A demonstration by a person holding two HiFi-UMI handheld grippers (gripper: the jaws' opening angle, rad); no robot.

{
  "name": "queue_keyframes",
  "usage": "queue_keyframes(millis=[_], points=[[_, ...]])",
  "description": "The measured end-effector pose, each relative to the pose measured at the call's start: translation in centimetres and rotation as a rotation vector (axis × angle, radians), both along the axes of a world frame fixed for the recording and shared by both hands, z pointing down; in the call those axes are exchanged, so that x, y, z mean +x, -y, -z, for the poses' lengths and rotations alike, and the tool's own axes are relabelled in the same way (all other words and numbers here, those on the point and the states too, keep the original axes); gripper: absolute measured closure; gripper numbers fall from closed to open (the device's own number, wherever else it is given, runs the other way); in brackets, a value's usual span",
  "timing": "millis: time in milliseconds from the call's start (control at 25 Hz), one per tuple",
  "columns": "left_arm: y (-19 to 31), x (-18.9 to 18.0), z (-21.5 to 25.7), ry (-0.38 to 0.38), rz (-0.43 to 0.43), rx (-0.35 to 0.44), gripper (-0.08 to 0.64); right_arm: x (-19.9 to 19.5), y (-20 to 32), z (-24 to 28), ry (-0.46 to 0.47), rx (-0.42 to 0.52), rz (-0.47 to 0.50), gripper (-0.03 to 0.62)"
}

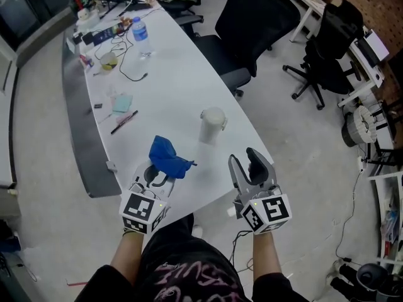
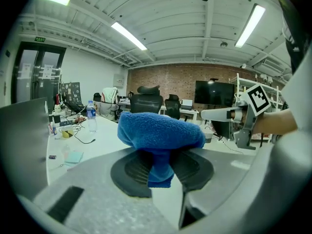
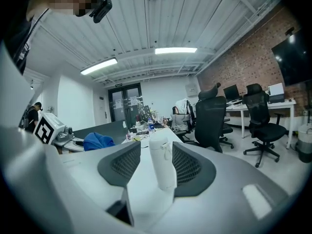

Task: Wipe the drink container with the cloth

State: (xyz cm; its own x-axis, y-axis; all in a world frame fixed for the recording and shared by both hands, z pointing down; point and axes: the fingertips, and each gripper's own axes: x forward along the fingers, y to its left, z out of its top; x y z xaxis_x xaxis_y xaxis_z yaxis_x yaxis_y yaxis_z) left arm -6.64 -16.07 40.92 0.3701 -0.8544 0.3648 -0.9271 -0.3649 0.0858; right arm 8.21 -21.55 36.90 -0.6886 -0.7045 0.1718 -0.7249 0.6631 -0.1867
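A white drink container point(image 1: 213, 124) with a lid and a loop strap stands upright on the white table point(image 1: 182, 87). In the right gripper view the container point(image 3: 162, 165) shows beyond the two pads, apart from both. My right gripper point(image 1: 244, 157) is open near the table's front edge, a short way in front of the container, with nothing in it. My left gripper point(image 1: 157, 173) is shut on a blue cloth point(image 1: 167, 158), left of the container. The cloth point(image 2: 161, 130) bulges above the pads and a fold hangs down between them.
Further up the table lie a black pen point(image 1: 124, 122), a teal pad point(image 1: 122, 102), a cable, a yellow-filled cup point(image 1: 108, 61) and a water bottle point(image 1: 141, 36). Black office chairs point(image 1: 252, 17) stand along the table's right side. A grey partition point(image 1: 82, 137) runs along its left edge.
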Motion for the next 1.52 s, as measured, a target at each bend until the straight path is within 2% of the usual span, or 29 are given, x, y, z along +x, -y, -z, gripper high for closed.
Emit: queue_keyframes(millis=[400, 760, 1240, 1520], points=[[1.9, -1.5, -3.4, -0.013, 0.01, -0.069, 0.459, -4.3, 4.9, -1.6, -0.012, -0.015, 0.069, 0.331], [3.6, -1.6, -5.0, -0.025, -0.003, -0.092, 0.459, -6.7, 8.1, -3.2, -0.037, -0.023, 0.107, 0.295], [4.3, -2.7, -6.4, -0.043, 0.003, -0.111, 0.459, -8.6, 9.9, -4.3, -0.049, -0.029, 0.128, 0.287], [4.7, -2.9, -7.0, -0.054, 0.003, -0.113, 0.459, -9.1, 10.2, -4.8, -0.057, -0.029, 0.133, 0.319]])
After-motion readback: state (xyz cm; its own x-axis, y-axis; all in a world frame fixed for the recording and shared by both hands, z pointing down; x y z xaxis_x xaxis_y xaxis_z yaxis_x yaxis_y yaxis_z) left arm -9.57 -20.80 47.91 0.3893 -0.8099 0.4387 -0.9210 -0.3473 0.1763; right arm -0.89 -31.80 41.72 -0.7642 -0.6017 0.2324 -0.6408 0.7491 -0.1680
